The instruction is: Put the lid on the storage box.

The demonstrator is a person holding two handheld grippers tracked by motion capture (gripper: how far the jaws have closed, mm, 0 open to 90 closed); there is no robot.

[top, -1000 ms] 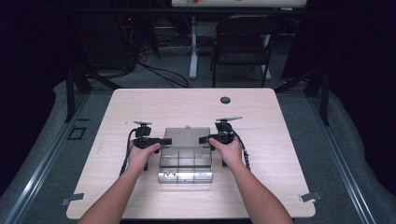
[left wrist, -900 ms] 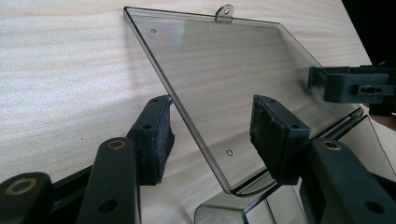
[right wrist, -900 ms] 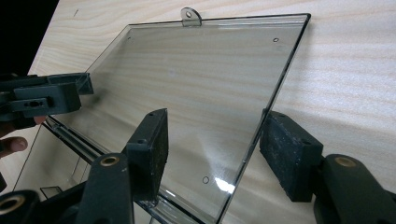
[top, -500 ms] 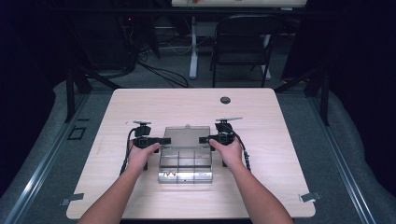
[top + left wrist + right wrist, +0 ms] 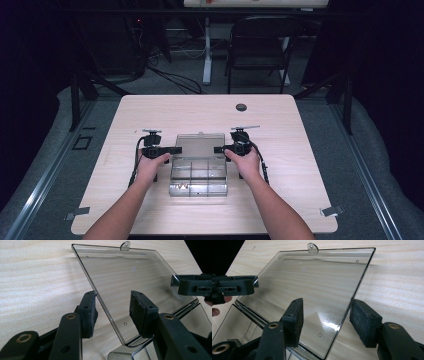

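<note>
L hand-held gripper (image 5: pixel 112 312): jaws just closing, lid (image 5: pixel 130 282) edge straddled, not yet pinched. R hand-held gripper (image 5: pixel 325 320): wide, edge between pads, untouched.

No text, label, brand mark or number can be read anywhere. The clear plastic box (image 5: pixel 199 170) and its open lid (image 5: pixel 130 287) bear no print. The wooden table (image 5: pixel 300 165) is unmarked too.
</note>
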